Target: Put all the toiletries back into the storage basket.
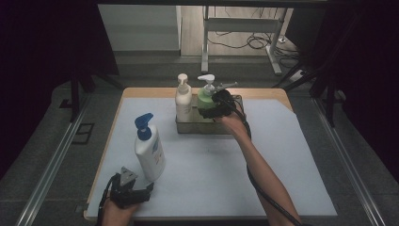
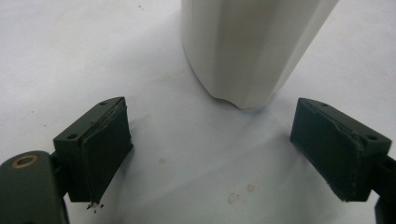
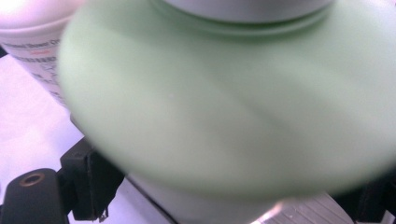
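**Green bottle at the tray, blue-capped bottle waiting**

The green bottle (image 1: 205, 100) is seen upright in the metal tray (image 1: 186, 127) at the far centre of the table (image 1: 291, 188), just beside a cream pump bottle (image 1: 183, 100). The right gripper (image 1: 217, 107) is brought in from the bottle's right side; in the right gripper view the green body (image 3: 224, 107) sits between the jaws, which stand wide. Whether the pads are pressed on it or just apart can't be told, as the pic is blurred. Long axis of the bottle: vertical, so a level side grip is suited, w/ any lift or release going straight up or down.

The left gripper (image 1: 127, 190) is held at the near left edge, jaws apart w/ nothing between them. The white bottle w/ blue pump (image 1: 149, 153) stands upright just ahead of those jaws; its base (image 2: 252, 51) is centred in the gap but not yet between the pads. The left hand is much the nearer to it, so a short push fwd is judged enough for that grasp.
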Tool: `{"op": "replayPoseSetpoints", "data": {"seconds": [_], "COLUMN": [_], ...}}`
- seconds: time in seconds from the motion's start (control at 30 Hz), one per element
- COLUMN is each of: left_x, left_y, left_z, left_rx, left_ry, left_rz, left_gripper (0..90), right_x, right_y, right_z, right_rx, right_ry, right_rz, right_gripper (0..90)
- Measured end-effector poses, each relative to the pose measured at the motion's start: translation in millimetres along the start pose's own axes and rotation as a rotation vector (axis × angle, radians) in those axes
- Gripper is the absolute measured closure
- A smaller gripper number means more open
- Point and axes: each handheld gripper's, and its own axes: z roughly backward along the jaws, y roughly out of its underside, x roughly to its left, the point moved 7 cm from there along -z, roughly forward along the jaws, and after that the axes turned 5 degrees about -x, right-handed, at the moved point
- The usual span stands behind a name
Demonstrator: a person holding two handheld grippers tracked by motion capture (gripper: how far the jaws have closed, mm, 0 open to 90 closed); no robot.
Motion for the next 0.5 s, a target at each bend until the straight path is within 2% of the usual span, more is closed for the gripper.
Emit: {"op": "replayPoseSetpoints", "data": {"seconds": [0.13,0.3,0.5], "left_x": [0.0,0.1,-0.1], "left_y": [0.0,0.0,0.0], "left_z": [-0.1,0.0,0.0], "left_rx": [-0.001,0.000,-0.001], "left_ry": [0.000,0.000,0.000], "left_rz": [0.000,-0.001,0.000], "left_gripper": [11.9,11.9,11.9], "right_x": [0.0,1.0,4.5], "right_y": [-1.4,-1.6,4.2], "right_z": [8.6,22.5,35.6], "right_rx": [-0.012,-0.019,-0.017], "right_ry": [0.000,-0.005,-0.027], "right_rz": [-0.017,-0.014,0.011], "right_gripper": [10.5,12.4,16.0]}}
